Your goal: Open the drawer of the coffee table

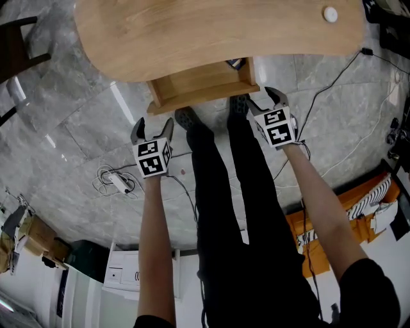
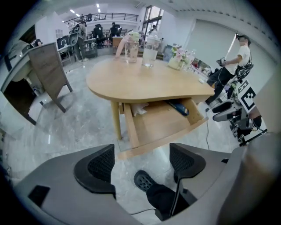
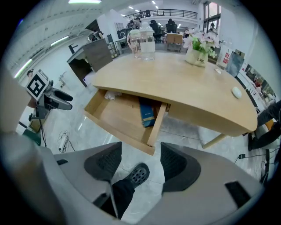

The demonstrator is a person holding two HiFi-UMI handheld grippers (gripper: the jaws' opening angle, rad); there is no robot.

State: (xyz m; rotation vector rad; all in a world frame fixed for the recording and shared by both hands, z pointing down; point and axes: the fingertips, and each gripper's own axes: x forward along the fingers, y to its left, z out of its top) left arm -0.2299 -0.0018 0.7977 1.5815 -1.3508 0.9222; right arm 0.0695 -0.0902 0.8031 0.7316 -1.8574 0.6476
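Note:
The wooden coffee table (image 1: 211,29) has its drawer (image 1: 204,88) pulled out toward me. Inside the drawer (image 3: 125,115) lies a blue book (image 3: 147,112); from the other side the drawer (image 2: 162,127) shows a dark blue object (image 2: 178,107) and some crumpled paper (image 2: 141,109). My left gripper (image 1: 152,130) hovers open in front of the drawer's left corner, holding nothing. My right gripper (image 1: 261,102) is open too, just off the drawer's right corner. Between the left gripper's (image 2: 139,162) fingers and the right gripper's (image 3: 137,160) fingers only floor and my shoe show.
My legs and dark shoes (image 1: 186,118) stand right before the drawer. A power strip with cables (image 1: 118,181) lies on the grey floor at left. Glass jars (image 3: 142,44), a flower pot (image 3: 197,55) and a white mouse (image 1: 330,14) sit on the tabletop. A chair (image 1: 16,48) stands far left.

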